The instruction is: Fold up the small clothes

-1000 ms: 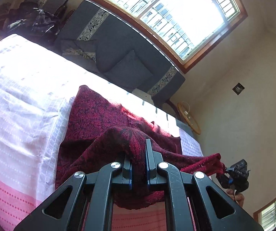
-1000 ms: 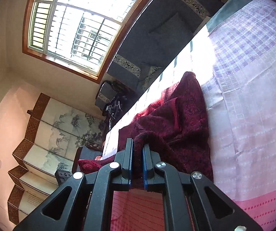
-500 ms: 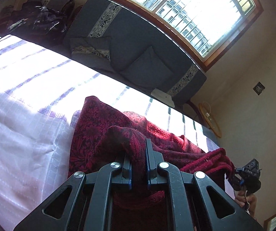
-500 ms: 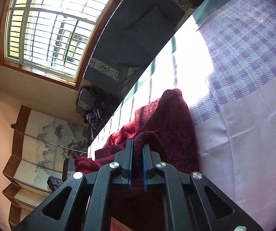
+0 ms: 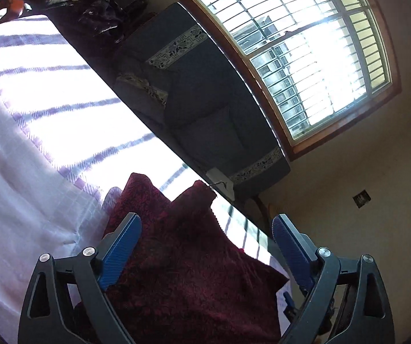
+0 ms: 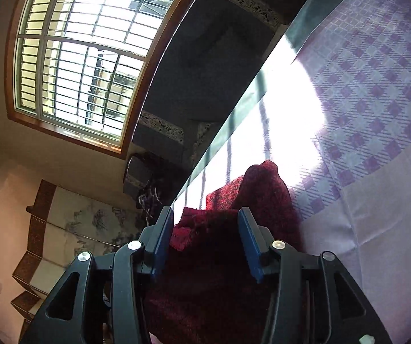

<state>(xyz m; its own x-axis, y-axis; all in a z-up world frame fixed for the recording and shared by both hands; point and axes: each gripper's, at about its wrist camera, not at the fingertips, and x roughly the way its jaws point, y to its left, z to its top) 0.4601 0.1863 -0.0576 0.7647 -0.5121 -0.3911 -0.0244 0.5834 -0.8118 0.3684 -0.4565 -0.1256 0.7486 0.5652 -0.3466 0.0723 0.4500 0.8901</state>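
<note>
Your left tool [image 5: 206, 226] is released, its two blue-padded fingers [image 5: 121, 248] spread wide with nothing between them. Directly below and ahead of it lies the dark red garment [image 5: 188, 263], bunched in folds on the counter; the left finger sits over the garment's left edge, while the right finger hangs past its right edge. Whether either pad touches the fabric, you cannot tell from this view.

Your right tool [image 6: 206, 223] is also released, though its fingers [image 6: 163, 235] stand closer together than the left pair. The same red garment [image 6: 228, 261] fills the gap between them and runs forward from there, ending in a rounded, raised hump just beyond the fingertips.

The garment rests on a cloth [image 5: 33, 172] covering the counter, white and pale lilac with purple stripes on your left side and a purple check pattern [image 6: 377, 91] on your right. A bright patch of sunlight falls across the cloth just past the garment.

Beyond the counter's far edge stands a dark sofa [image 5: 202, 100] with patterned trim bands. Behind it is a large barred window [image 5: 297, 46] in a wooden frame. In the right view, a painted folding screen [image 6: 70, 238] stands against the wall to the left.
</note>
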